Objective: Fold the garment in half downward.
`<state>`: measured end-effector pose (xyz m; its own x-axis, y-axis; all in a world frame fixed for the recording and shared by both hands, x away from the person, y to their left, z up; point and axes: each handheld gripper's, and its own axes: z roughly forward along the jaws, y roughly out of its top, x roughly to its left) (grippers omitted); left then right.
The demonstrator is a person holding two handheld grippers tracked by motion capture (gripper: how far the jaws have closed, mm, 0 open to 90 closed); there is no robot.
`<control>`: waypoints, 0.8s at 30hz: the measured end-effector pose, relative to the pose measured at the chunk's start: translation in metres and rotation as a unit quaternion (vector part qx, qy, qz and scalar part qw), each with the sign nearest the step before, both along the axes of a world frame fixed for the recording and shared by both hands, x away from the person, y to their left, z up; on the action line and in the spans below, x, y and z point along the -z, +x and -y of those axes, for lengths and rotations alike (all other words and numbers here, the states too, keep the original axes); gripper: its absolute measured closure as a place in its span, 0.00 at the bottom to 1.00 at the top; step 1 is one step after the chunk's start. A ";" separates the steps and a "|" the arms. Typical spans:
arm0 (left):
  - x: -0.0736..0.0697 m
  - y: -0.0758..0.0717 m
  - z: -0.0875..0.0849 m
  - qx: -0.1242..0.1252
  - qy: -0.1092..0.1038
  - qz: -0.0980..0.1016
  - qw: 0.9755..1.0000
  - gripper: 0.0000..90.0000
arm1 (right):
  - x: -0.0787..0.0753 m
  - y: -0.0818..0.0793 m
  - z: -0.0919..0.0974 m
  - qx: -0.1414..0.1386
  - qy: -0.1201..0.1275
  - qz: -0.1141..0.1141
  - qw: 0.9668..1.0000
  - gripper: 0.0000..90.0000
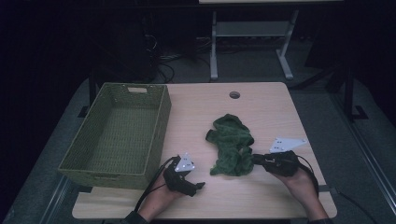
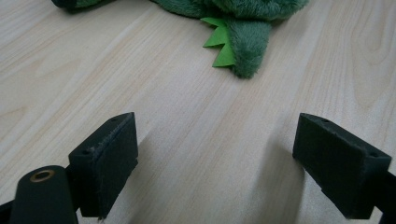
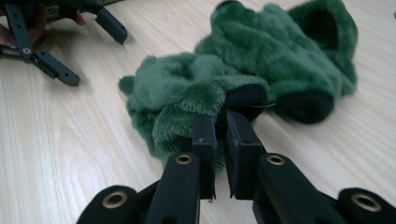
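A green fuzzy garment point(image 1: 231, 144) lies crumpled on the light wooden table point(image 1: 261, 107), right of centre. My right gripper point(image 1: 256, 158) sits at its near right edge, jaws shut on a furry fold beside a dark cuff point(image 3: 247, 95). In the right gripper view the jaws point(image 3: 222, 135) pinch that fold of the garment point(image 3: 280, 60). My left gripper point(image 1: 198, 186) rests near the table's front, left of the garment and apart from it. Its jaws point(image 2: 215, 158) stand open over bare wood, with the garment's spiked edge point(image 2: 219, 44) ahead.
A green woven basket point(image 1: 107, 177) with nothing in it stands on the left part of the table, close to my left hand. A round cable hole point(image 1: 234, 95) sits near the far edge. A table frame point(image 1: 214, 42) stands on the floor beyond.
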<state>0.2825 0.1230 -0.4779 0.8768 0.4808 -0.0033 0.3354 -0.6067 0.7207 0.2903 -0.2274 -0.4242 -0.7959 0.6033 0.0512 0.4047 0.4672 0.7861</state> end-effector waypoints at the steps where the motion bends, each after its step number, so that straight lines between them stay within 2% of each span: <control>1: 0.000 0.000 0.000 0.000 0.000 0.000 1.000 0.15 | -0.001 0.001 -0.003 -0.005 0.000 0.004 1.000 0.92; 6: 0.000 0.000 0.000 0.001 0.001 0.001 1.000 0.15 | -0.003 0.005 -0.017 -0.024 0.002 0.007 1.000 0.92; 9: 0.000 0.000 0.000 0.001 0.001 0.002 1.000 0.15 | -0.005 0.008 -0.025 -0.034 0.005 0.018 0.999 0.92; 11: 0.000 0.000 0.000 0.000 -0.001 0.000 1.000 0.15 | -0.006 0.009 -0.031 -0.042 0.005 0.015 0.999 0.92; 15: 0.000 0.000 0.001 0.001 -0.001 -0.001 1.000 0.15 | -0.008 0.012 -0.041 -0.053 0.012 0.026 0.998 0.84; 17: 0.000 0.000 0.001 0.001 -0.001 0.000 1.000 0.15 | -0.011 0.013 -0.043 -0.050 0.024 0.028 0.998 0.78; 18: 0.000 0.000 0.001 0.001 0.000 0.000 1.000 0.15 | -0.012 0.013 -0.043 -0.049 0.028 0.029 0.998 0.78; 21: 0.000 0.000 0.001 0.001 0.000 0.000 1.000 0.15 | -0.016 0.014 -0.040 -0.036 0.040 0.041 0.998 0.83; 24: 0.000 0.000 0.001 0.003 0.001 0.003 1.000 0.15 | -0.015 0.019 -0.035 -0.026 0.049 0.034 0.998 0.88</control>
<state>0.2829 0.1222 -0.4778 0.8796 0.4757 0.0034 0.3271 -0.6100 0.7217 0.3091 -0.1924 -0.4087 -0.8297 0.5558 0.0519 0.3256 0.4064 0.8537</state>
